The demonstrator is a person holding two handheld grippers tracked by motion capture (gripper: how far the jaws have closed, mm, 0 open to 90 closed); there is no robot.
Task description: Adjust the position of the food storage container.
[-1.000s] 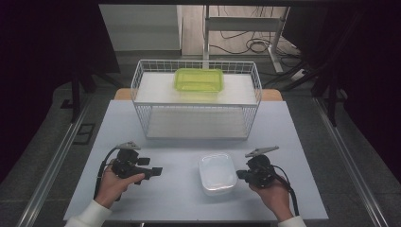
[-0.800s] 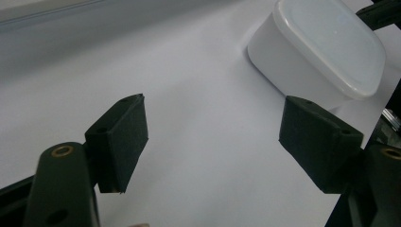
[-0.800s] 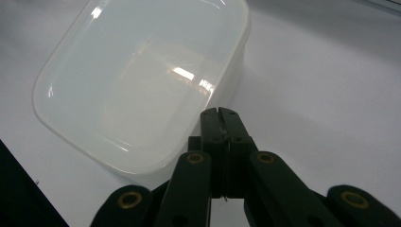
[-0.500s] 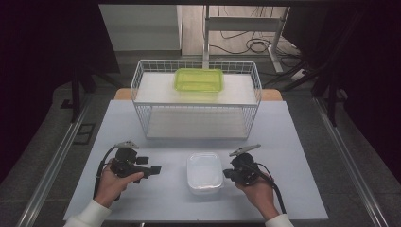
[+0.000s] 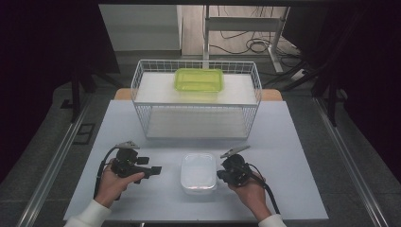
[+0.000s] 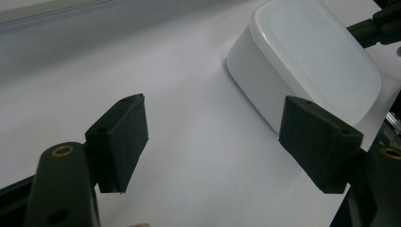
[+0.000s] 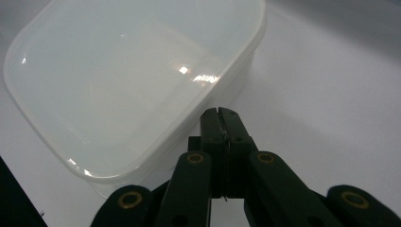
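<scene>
Right gripper (image 5: 221, 174), jaws together, nudges my clear container (image 5: 198, 172) from its 3 o'clock side; left gripper (image 5: 156, 169) waits apart at 9. Next: keep pushing gently.

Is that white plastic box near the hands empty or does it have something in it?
Empty, apparently: the white box sits upright and open-topped on the table, and the right gripper view shows only its bare translucent bottom.

Clear plastic container (image 5: 198, 173), rectangular with rounded corners, upright, on table's near middle
</scene>
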